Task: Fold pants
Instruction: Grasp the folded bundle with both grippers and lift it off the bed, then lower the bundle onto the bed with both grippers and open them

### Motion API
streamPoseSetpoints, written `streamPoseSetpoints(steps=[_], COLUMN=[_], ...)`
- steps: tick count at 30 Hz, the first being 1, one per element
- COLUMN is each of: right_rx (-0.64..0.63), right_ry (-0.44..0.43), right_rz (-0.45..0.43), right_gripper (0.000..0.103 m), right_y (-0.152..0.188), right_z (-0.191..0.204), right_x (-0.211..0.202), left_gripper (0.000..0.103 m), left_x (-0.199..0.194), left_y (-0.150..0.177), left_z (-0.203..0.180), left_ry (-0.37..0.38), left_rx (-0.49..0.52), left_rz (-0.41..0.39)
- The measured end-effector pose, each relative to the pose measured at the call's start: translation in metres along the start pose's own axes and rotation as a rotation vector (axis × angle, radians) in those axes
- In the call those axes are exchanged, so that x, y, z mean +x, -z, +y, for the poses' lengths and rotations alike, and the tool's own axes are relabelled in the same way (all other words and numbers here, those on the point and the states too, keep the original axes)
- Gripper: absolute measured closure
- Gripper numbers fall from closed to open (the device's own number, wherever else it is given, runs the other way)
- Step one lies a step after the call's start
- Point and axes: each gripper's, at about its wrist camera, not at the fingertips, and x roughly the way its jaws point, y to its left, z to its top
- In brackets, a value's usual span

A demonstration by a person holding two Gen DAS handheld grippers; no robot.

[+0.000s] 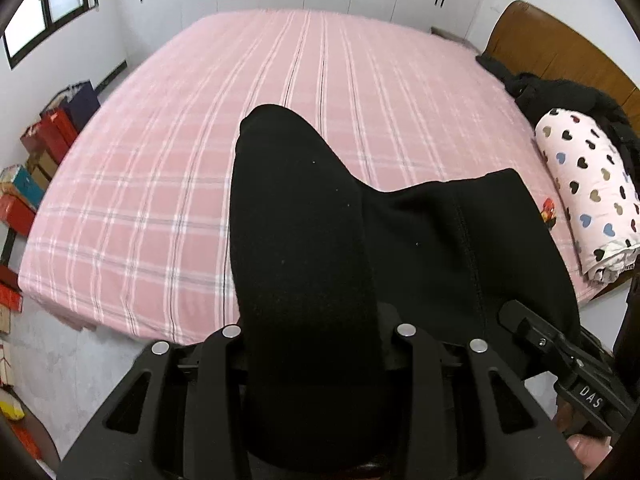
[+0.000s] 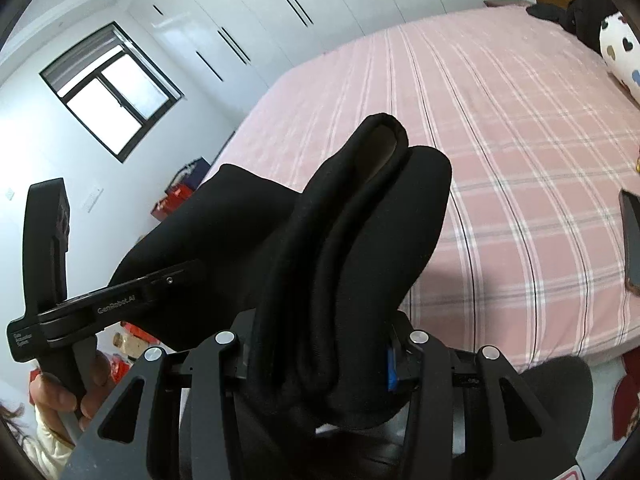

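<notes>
The black pants (image 1: 312,248) hang in the air in front of the pink plaid bed (image 1: 160,184), stretched between my two grippers. My left gripper (image 1: 316,344) is shut on one bunched end of the pants; its fingertips are hidden under the cloth. My right gripper (image 2: 320,344) is shut on the other bunched end of the pants (image 2: 352,240), fingertips also covered. The right gripper shows at the lower right of the left wrist view (image 1: 560,352), and the left gripper at the lower left of the right wrist view (image 2: 100,304).
A heart-print rolled quilt (image 1: 588,196) and dark clothes (image 1: 560,96) lie at the bed's right end by the wooden headboard (image 1: 552,40). A phone (image 2: 632,240) lies on the bed. Boxes and bags (image 1: 44,148) line the floor on the left. White wardrobes (image 2: 320,12) stand behind.
</notes>
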Motion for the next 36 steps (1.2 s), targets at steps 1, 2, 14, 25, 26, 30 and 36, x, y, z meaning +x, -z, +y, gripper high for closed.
streamPoseSetpoints(steps=[1,2,14,25,26,30,36], right_rx=[-0.004,-0.012,-0.077,-0.113,-0.117,-0.134,-0.159], right_ry=[-0.004,-0.008,-0.043,-0.058,-0.06,-0.067,-0.076], right_rz=[-0.012,-0.023,-0.143,-0.209,-0.212,-0.224,-0.247], right_gripper=[0.061,0.061,0.061,0.061,0.061,0.061,0.061], right_y=[-0.005,-0.01,-0.071,-0.138,-0.144,-0.166,-0.201], right_z=[0.002,0.004,0.023,0.022,0.022,0.02,0.018], right_x=[-0.004,-0.007,-0.031,-0.016,-0.013,-0.001,0.018], left_gripper=[0.068,0.068,0.068,0.068,0.068,0.068,0.068], left_x=[-0.006,-0.012,-0.052,-0.041,-0.04,-0.032,-0.018], left_y=[-0.001,-0.005,-0.061,-0.122,-0.126,-0.145,-0.183], left_z=[0.002,0.002,-0.004,-0.007,-0.006,-0.003,0.001], left_ry=[0.002,0.004,0.017,0.001,-0.001,-0.01,-0.015], left_rx=[0.001,0.006,0.028,0.039,0.041,0.048,0.066], left_rz=[-0.009,-0.022,-0.164,-0.24,-0.244,-0.261,-0.305])
